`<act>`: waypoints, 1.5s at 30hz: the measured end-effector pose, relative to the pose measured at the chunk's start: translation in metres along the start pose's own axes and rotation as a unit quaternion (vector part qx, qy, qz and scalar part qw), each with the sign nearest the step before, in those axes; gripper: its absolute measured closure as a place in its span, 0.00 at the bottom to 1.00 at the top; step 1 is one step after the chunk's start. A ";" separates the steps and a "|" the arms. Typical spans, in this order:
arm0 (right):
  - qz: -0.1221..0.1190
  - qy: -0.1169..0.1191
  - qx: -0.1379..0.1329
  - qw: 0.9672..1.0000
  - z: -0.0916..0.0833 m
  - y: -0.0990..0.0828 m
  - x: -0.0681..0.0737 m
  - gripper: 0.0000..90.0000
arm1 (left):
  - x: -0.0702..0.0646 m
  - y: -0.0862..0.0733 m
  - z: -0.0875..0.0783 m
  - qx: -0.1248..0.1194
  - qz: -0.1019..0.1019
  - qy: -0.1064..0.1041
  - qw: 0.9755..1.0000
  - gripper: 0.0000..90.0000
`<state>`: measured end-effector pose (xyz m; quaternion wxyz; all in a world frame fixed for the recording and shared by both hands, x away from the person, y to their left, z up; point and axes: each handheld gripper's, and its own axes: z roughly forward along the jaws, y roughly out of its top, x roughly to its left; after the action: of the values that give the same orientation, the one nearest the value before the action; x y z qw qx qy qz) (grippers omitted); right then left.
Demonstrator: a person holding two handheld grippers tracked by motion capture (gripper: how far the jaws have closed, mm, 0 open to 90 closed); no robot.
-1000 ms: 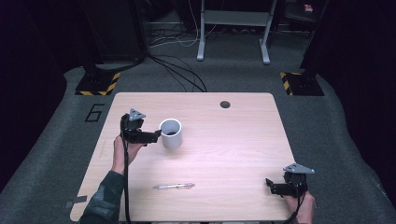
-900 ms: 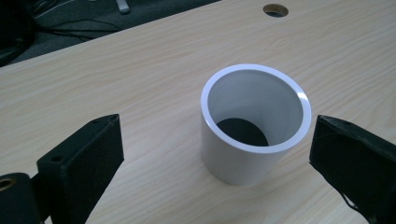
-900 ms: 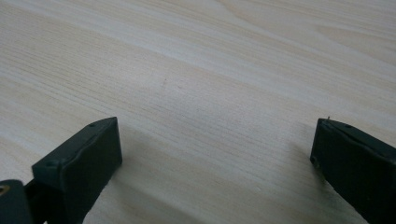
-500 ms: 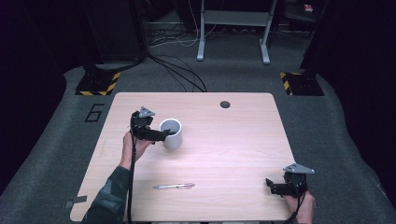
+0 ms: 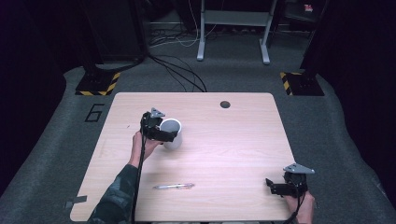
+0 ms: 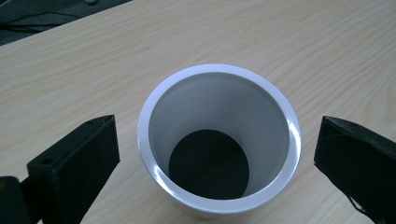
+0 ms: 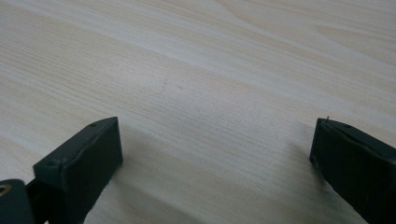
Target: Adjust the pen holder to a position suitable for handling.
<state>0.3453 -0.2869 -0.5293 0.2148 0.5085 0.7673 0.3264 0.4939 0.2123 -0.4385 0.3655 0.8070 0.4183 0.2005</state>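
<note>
My left gripper [image 5: 164,133] is spread wide around the white cup [image 6: 218,140], a jaw on either side, neither touching. The cup stands upright, mouth up, on the wooden table [image 5: 233,140]. A pen [image 5: 173,186] lies crosswise nearer me than the cup. My right gripper [image 5: 280,187], released, sits well apart from the cup by the near edge, over bare wood.

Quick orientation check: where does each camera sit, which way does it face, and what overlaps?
High view: above the near edge, looking forward-down at the table; forearms, left tool, right tool.
Left gripper view: on the left tool, looking into the white cup.
Right gripper view: on the right tool, facing bare tabletop.
Shared: the cup, high and left views.
</note>
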 end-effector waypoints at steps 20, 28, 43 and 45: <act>0.002 0.000 0.000 1.000 0.000 0.000 0.000 0.03 | -0.006 -0.005 0.019 -0.004 0.009 0.012 1.000 0.06; 0.003 0.000 0.000 1.000 0.000 0.000 0.000 0.03 | -0.006 -0.006 0.023 -0.001 0.007 0.012 1.000 0.06; -0.002 -0.001 -0.003 1.000 0.000 0.000 0.000 0.04 | -0.012 -0.005 0.025 -0.007 0.009 -0.002 1.000 0.07; -0.001 0.001 -0.001 1.000 0.000 0.000 0.000 0.04 | -0.014 -0.004 0.026 -0.007 0.012 -0.002 1.000 0.07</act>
<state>0.3452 -0.2873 -0.5291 0.2151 0.5068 0.7678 0.3276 0.5002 0.1913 -0.4591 0.3694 0.8099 0.4063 0.2059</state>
